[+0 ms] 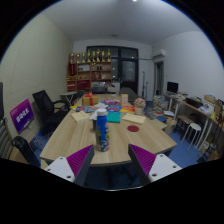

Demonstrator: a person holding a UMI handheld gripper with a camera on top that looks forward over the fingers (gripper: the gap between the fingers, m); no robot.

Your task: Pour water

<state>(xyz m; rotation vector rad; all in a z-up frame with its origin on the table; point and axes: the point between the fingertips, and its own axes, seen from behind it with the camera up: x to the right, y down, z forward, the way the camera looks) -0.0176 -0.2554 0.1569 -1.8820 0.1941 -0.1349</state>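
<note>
A water bottle with a blue label and red cap [101, 129] stands upright on the near part of a long wooden table [118, 136]. It is just ahead of my gripper [110, 159], slightly toward the left finger. The two fingers with purple pads [74, 158] stand wide apart with nothing between them. The bottle is beyond the fingertips and untouched. A green pad [133, 118] and a red flat object [134, 128] lie on the table beyond the bottle to the right.
The table carries scattered small items and boxes toward its far end [100, 99]. Black office chairs [45, 105] stand on the left, white stools [190, 128] and a desk on the right. Shelves [90, 72] line the far wall.
</note>
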